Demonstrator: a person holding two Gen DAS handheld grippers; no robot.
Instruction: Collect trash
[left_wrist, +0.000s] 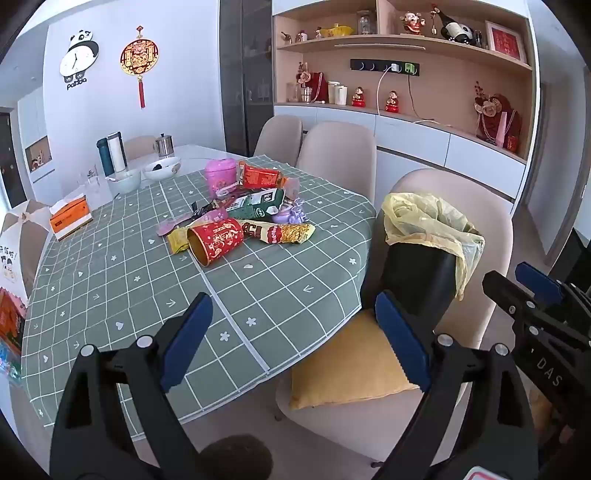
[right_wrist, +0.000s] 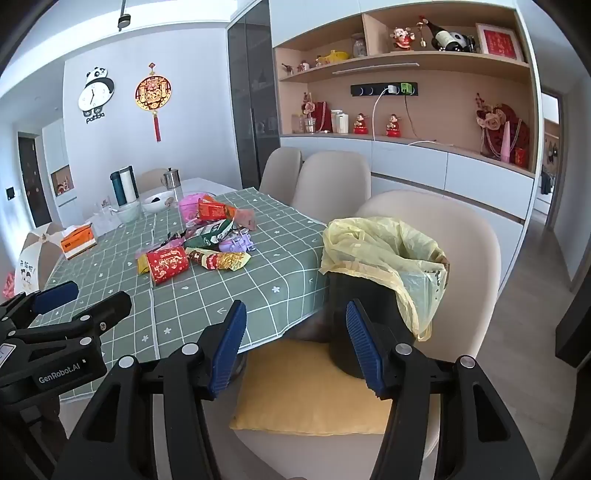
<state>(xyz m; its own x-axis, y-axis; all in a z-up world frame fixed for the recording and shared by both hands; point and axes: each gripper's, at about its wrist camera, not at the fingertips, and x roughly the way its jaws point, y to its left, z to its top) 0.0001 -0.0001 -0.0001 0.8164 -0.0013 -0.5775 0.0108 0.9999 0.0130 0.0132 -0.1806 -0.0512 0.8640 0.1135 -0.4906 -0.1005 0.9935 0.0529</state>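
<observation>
My left gripper is hovering with fingers spread, holding nothing; my right gripper is doing likewise. Only the right view is showing the open mouth of the yellow-lined black bin, standing on a yellow cushion on a beige chair. The left view is showing the bin just beyond my right fingertip. A green checked tablecloth is covering the table; shelving is lining the far wall. The trash pile is lying ahead of my left fingers, well apart, with a red paper cup nearest.
</observation>
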